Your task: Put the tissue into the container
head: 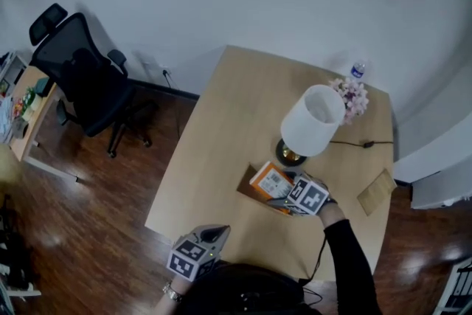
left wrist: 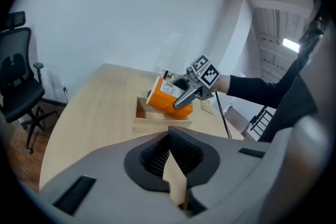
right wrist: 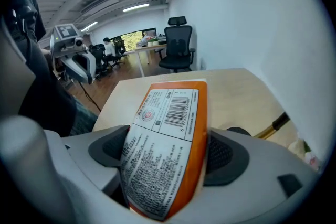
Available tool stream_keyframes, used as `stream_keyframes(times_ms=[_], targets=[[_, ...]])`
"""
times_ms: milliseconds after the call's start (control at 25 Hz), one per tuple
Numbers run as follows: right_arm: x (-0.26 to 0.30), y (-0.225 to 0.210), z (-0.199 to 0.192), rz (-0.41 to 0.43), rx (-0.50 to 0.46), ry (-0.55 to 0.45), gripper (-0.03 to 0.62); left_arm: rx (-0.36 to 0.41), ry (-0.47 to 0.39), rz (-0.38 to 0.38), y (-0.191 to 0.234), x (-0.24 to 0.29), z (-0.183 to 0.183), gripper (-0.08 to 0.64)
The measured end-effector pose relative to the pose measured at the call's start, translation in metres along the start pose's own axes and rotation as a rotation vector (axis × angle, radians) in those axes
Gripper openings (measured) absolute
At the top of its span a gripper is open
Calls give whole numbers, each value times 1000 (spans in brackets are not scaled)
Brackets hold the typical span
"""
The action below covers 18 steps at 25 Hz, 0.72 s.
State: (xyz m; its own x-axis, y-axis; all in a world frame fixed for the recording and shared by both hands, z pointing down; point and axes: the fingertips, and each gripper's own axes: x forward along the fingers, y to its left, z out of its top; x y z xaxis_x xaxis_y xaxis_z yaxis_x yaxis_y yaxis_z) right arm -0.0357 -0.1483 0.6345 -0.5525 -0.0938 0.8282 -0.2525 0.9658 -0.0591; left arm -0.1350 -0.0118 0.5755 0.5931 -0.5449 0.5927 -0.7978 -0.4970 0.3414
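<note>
An orange tissue pack (head: 270, 181) with a white barcode label is tilted over a shallow wooden container (head: 245, 188) near the table's front right. My right gripper (head: 286, 201) is shut on the pack; in the right gripper view the tissue pack (right wrist: 167, 139) fills the gap between both pads. From the left gripper view the tissue pack (left wrist: 167, 97) rests with its lower edge inside the container (left wrist: 157, 124), with the right gripper (left wrist: 185, 97) still on it. My left gripper (head: 212, 236) hovers at the table's near edge, well apart, its jaws (left wrist: 171, 157) shut on nothing.
A table lamp (head: 313, 122) with a white shade stands just behind the container. Behind it are pink flowers (head: 353, 97) and a small bottle (head: 358, 70). A flat wooden piece (head: 376, 191) lies at the right edge. An office chair (head: 82, 77) stands on the floor at left.
</note>
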Motion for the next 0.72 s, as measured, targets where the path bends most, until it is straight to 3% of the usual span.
stream_keyframes(times_ms=[120,400,520,720], targets=[[15,0,-13,32,-63,75,434,-21,7,9,4,-3,-4,-14],[43,11,-22,137,-138,117,442,-38,35,18,6,0,-12,-14],[50,12,-21,122,-129,118,446,-27,48,23,8,3,-12,-14],[30,9,4,102,-58,26,446,-12,62,14,8,6,-9,-14]])
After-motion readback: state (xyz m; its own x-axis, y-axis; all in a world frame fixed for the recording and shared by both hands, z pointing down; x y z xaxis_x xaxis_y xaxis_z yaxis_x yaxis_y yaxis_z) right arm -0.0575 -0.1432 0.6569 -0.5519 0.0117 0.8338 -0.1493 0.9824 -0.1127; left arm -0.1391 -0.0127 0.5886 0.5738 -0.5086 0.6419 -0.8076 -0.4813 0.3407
